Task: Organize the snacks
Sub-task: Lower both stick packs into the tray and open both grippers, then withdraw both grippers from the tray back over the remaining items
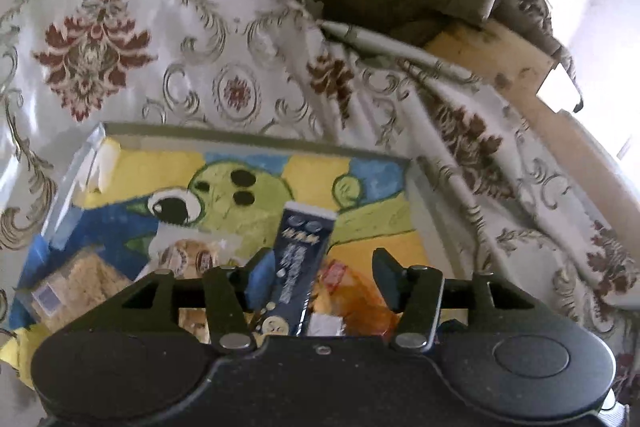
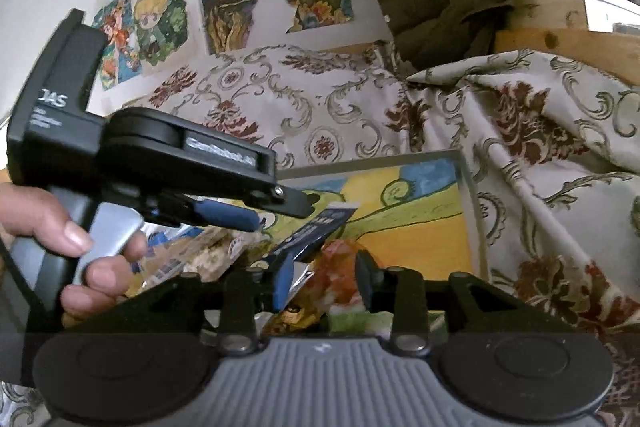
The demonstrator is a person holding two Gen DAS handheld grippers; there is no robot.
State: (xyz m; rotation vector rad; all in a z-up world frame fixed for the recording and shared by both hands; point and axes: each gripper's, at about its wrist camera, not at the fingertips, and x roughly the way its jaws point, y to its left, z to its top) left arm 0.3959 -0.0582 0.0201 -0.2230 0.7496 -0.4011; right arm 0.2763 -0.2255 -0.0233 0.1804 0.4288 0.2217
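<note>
Lying loose between the parted left gripper point(image 1: 318, 279) pads, the dark-blue snack packet point(image 1: 301, 259) is looking light, crinkly, slippery; pinching mid-length seems safest, right gripper point(image 2: 324, 279) likewise unclenched.

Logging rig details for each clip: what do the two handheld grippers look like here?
The left gripper is black all over, with round side discs, silver pivot screws and blue finger pads; seen from the side it carries white lettering and a grey trigger. The right gripper has a ribbed grey centre plate, black linkages and a blue pad. No sleeve is visible.
</note>
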